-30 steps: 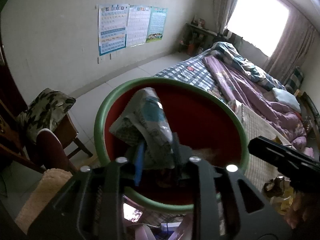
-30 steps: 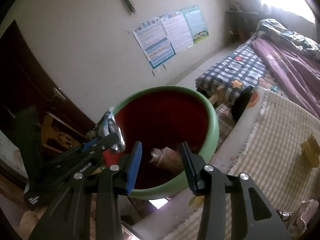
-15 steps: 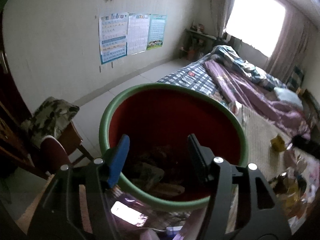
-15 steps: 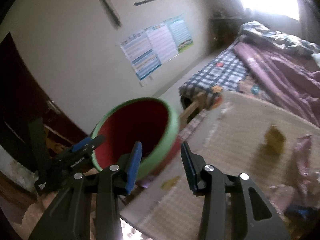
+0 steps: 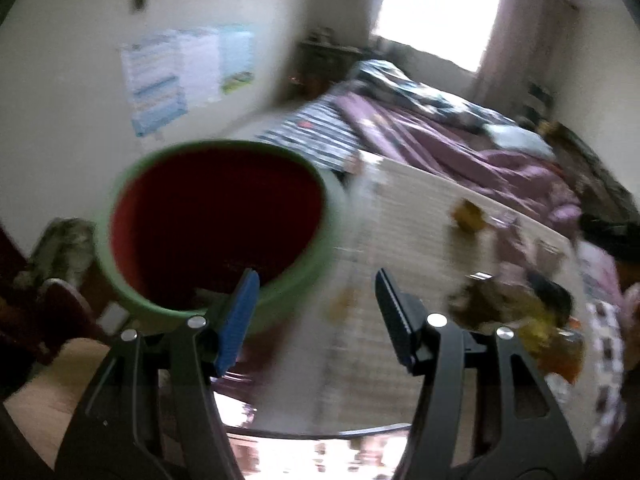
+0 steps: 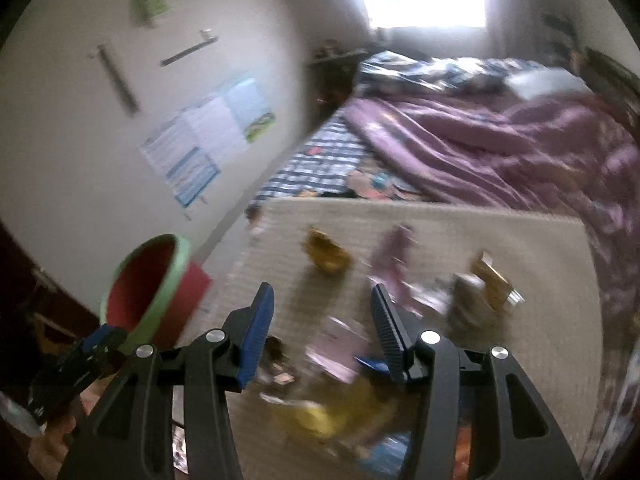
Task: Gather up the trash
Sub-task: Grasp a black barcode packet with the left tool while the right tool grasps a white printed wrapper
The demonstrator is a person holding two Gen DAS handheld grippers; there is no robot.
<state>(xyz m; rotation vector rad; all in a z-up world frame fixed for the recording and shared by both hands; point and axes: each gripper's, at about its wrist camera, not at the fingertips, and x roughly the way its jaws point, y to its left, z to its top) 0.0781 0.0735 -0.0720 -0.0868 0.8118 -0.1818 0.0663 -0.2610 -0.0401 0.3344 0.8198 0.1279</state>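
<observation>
The trash bin (image 5: 224, 145), red inside with a green rim, stands at the left edge of a beige woven mat (image 5: 404, 224). My left gripper (image 5: 316, 280) is open and empty over the bin's near rim and the mat's edge. In the right wrist view the bin (image 6: 176, 276) sits far left. My right gripper (image 6: 320, 292) hangs over the mat, its jaws opening with nothing between them. Beyond it lie a yellow wrapper (image 6: 326, 256), a pink wrapper (image 6: 394, 260) and a gold box (image 6: 494, 280). More wrappers (image 6: 320, 412) lie blurred below its fingers.
A bed with a purple quilt (image 6: 500, 148) runs along the mat's far side. Posters (image 5: 180, 80) hang on the wall behind the bin. A chair with a camouflage cushion (image 5: 64, 248) stands left of the bin. A heap of wrappers (image 5: 516, 312) lies at the mat's right.
The left gripper let a silver-blue wrapper go into the bin and opened. Both grippers swung right, off the bin and over the mat. The right jaws stand wider.
</observation>
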